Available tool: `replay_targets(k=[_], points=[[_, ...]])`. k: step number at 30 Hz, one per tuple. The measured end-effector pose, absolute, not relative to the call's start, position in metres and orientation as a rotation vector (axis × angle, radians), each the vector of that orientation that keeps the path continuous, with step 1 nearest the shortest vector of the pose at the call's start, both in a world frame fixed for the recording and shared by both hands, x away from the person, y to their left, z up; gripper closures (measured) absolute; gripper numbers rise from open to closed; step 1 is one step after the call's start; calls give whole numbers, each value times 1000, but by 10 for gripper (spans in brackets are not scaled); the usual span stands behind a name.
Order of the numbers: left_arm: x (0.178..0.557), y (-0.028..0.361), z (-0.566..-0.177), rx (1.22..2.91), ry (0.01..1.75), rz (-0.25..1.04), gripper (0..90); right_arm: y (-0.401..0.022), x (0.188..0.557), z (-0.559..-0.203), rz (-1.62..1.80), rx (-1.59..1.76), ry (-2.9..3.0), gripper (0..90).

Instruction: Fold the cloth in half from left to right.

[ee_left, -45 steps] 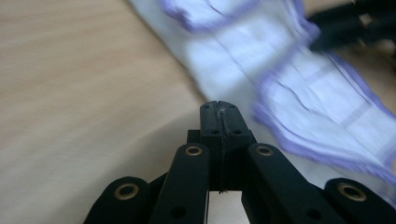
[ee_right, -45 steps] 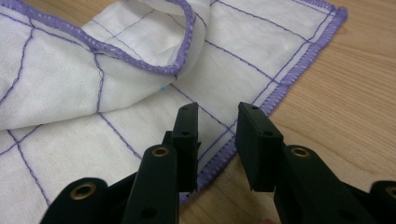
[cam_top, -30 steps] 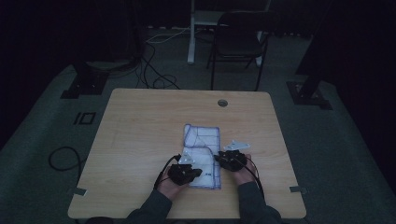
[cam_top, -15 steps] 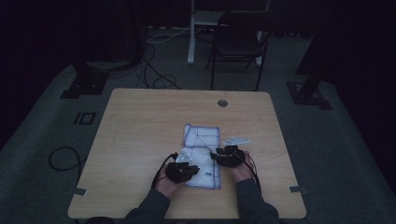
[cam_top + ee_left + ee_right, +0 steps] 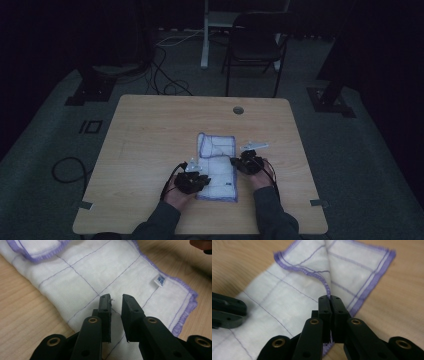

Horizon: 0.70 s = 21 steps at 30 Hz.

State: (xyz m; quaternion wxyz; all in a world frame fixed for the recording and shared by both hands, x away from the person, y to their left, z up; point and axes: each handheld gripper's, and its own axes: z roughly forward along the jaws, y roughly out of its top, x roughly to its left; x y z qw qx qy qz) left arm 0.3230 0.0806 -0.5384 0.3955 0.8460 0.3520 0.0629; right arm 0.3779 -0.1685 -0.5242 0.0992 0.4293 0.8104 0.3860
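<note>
Cloth folding: right grip made, left grip released

Cloth (image 5: 218,165) lies flat on the table (image 5: 150,130), near your edge, between your two hands; its far end is already doubled over. It is white with a purple hem and thin grid lines.

Right gripper (image 5: 329,301): the jaws have just been closing and now stand pressed together on the hemmed edge of the cloth, which rises into a small ridge at the pinch point (a sign that the fabric is caught, not merely touched).

Left gripper (image 5: 116,303): the jaws have just been opening. They now stand a narrow gap apart over the white fabric, near the sewn-in label (image 5: 160,280), with nothing clamped between them.

Compared with one second ago, your hands sit in nearly the same places in the high view; the change is in the jaws. Judged from this, the right side is ready to lift for a fold, while the left must re-grip first.
</note>
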Motion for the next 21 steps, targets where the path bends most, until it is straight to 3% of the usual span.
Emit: replay_targets(k=[2,5,7,13,21], points=[[322,81,-538,2147,891,160,785,-168,378,-528,1111,1278,2402,858],[321,84,-537,2153,889,168,784,-168,378,-526,1128,1264,2365,696],[319,87,-537,2149,891,173,779,-167,377,-519,1168,1225,2340,646],[315,97,-540,2142,872,180,750,-147,379,-508,1235,1098,2333,612],[313,99,-543,2120,858,183,720,-107,393,-520,1191,1025,2401,557]])
